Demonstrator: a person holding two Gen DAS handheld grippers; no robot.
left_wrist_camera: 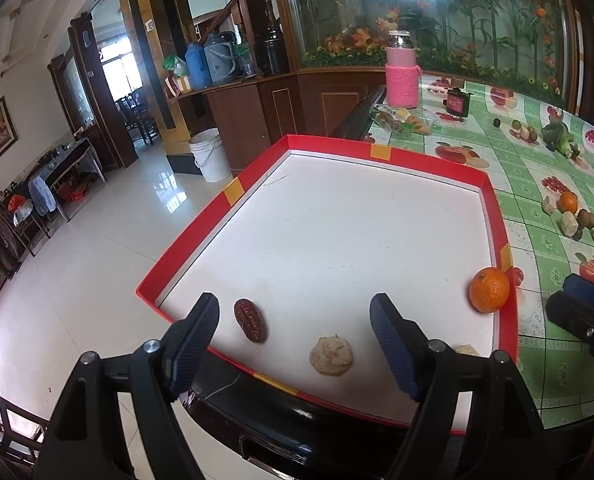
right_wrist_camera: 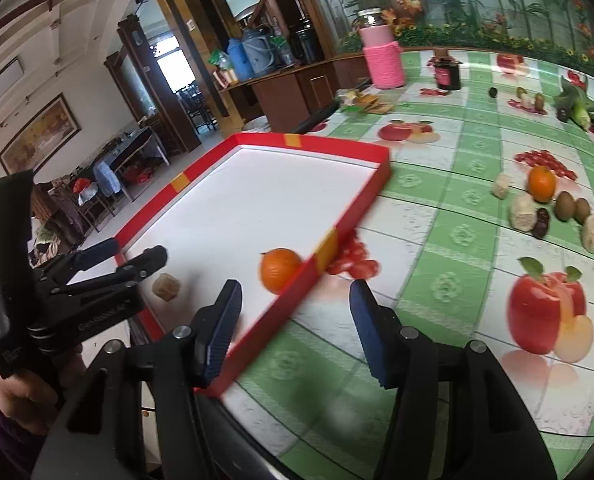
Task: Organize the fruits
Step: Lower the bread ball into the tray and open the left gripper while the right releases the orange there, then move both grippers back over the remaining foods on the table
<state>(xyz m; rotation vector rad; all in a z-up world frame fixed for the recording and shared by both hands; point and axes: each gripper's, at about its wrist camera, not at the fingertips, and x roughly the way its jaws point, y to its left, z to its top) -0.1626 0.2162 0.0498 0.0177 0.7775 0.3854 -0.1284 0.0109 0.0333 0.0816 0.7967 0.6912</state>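
With both jaws apart and empty, the left hand-held gripper (left_wrist_camera: 297, 344) and right hand-held gripper (right_wrist_camera: 297, 328) sit between drops; next, right reaches the pile (right_wrist_camera: 545, 204) ahead-right.

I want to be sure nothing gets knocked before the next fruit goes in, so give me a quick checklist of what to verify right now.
1. Left gripper empty and open: ok; nothing is pinched, the red date and the beige lump lie loose between its fingers.
2. Right gripper empty and open: ok; it straddles the red tray wall.
3. Orange settled inside the tray by its right wall: ok.
4. More fruit waiting on the tablecloth: ok; a second orange and kiwis sit in a cluster.
5. Path to that cluster free of obstacles: ok.
6. Tray sitting fully on the table: cannot tell.
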